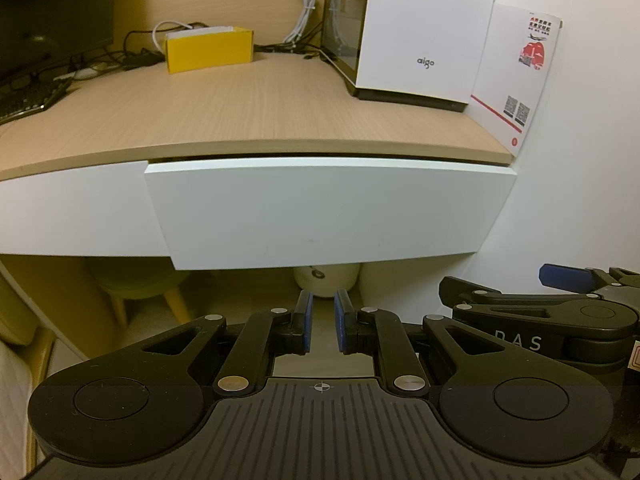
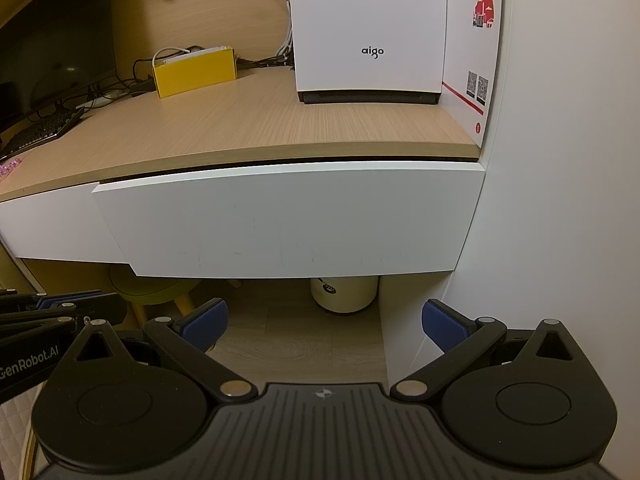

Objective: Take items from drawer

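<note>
A white drawer front (image 1: 320, 208) (image 2: 288, 220) sits under the wooden desk top (image 1: 240, 112), standing slightly proud of the white panel to its left. Its inside is hidden. My left gripper (image 1: 323, 320) hangs below and in front of the drawer, its blue pads drawn close with only a narrow gap and nothing between them. My right gripper (image 2: 324, 320) is held beside it at the same height, jaws spread wide and empty. Neither touches the drawer. One blue fingertip (image 1: 560, 276) of the right gripper shows at the edge of the left wrist view.
On the desk stand a white aigo computer case (image 2: 368, 28), a yellow box (image 2: 196, 70), a keyboard (image 2: 40, 130), a dark monitor and cables. A white wall (image 2: 560, 200) closes the right side. Under the desk are a cream bin (image 2: 344, 292) and a yellow-green stool (image 2: 156, 288).
</note>
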